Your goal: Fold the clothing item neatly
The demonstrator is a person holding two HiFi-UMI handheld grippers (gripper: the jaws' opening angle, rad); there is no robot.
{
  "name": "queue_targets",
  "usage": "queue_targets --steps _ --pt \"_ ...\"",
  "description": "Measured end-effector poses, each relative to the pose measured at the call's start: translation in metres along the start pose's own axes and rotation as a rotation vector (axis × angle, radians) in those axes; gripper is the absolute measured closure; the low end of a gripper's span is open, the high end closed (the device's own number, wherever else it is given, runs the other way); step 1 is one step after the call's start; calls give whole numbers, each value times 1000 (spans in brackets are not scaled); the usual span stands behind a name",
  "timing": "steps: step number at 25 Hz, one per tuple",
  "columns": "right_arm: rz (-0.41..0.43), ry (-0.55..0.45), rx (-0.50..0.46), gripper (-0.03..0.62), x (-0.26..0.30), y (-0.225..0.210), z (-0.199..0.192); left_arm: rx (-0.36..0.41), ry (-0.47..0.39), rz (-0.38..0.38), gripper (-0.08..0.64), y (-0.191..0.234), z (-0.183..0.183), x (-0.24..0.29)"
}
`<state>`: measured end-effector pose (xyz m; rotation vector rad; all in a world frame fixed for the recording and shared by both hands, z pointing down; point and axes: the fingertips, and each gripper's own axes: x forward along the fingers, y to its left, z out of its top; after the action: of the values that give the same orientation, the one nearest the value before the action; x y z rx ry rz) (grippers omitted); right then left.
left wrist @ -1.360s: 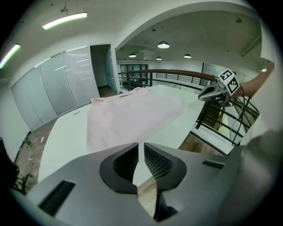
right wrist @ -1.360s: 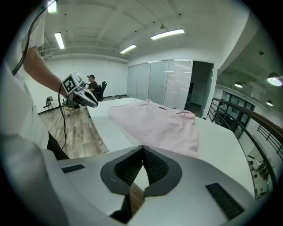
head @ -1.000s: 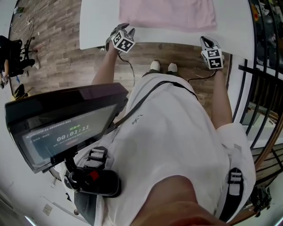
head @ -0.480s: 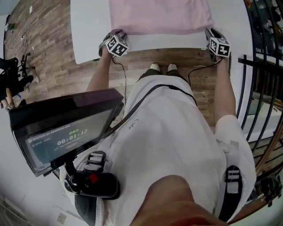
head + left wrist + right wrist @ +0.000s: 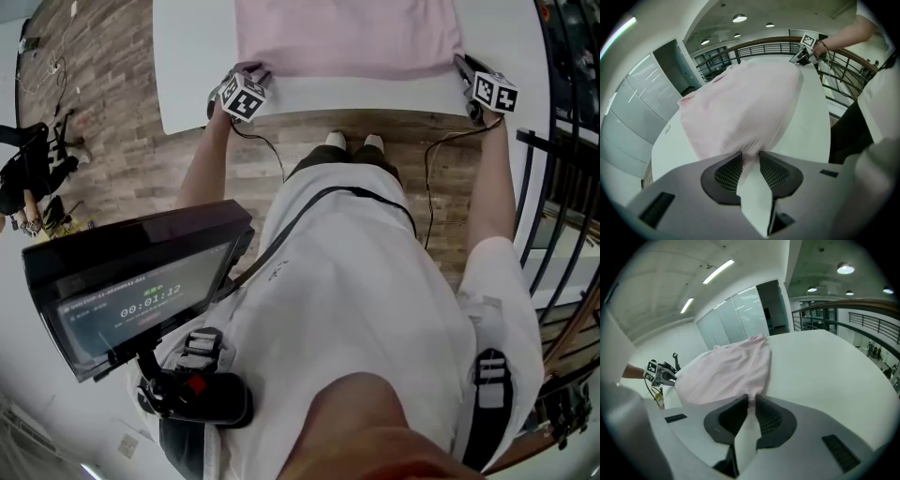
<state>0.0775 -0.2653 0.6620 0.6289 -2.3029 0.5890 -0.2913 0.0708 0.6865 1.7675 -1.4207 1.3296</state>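
Both near corners of the pink garment [image 5: 347, 37], flat on the white worktop [image 5: 192, 56], lie between part-open jaws: the left gripper [image 5: 254, 73] sits unclamped, the right gripper [image 5: 462, 66] has just been opening. Seemingly light, limp cloth; pinch those hem corners.

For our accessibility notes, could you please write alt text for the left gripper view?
The left gripper's open jaws straddle the near edge of a pink garment spread on a white table. Glass walls and a railing stand behind.
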Motion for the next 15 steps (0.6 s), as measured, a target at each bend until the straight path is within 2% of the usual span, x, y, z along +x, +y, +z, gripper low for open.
queue_targets --steps 1,4,6,7,8,9,11,12,13,15 --pt "22 29 -15 545 -2 4 -1 -5 -2 2 440 1 0 -1" --pt "124 112 -33 549 -21 26 -12 -31 5 10 445 1 -6 -1" --pt "186 116 23 549 -42 35 -15 -39 14 7 446 -2 -8 1" --pt "172 117 48 548 -48 31 -16 -39 17 4 446 -2 -8 2" --pt "111 138 46 548 -50 19 -21 -38 17 1 446 -2 -8 2" --pt "2 185 5 548 -50 0 -29 -38 16 -1 446 -2 -8 2" --pt "-223 283 -153 549 -48 -33 -45 -30 15 1 446 -2 -8 2" --pt "-255 274 -224 565 -48 -32 -43 -17 16 5 446 -3 -8 2" --pt "-216 219 -269 569 -48 -17 -35 1 15 9 446 -4 -6 1" --pt "-42 98 -335 568 -44 36 -18 26 -2 14 445 -7 -2 -1"
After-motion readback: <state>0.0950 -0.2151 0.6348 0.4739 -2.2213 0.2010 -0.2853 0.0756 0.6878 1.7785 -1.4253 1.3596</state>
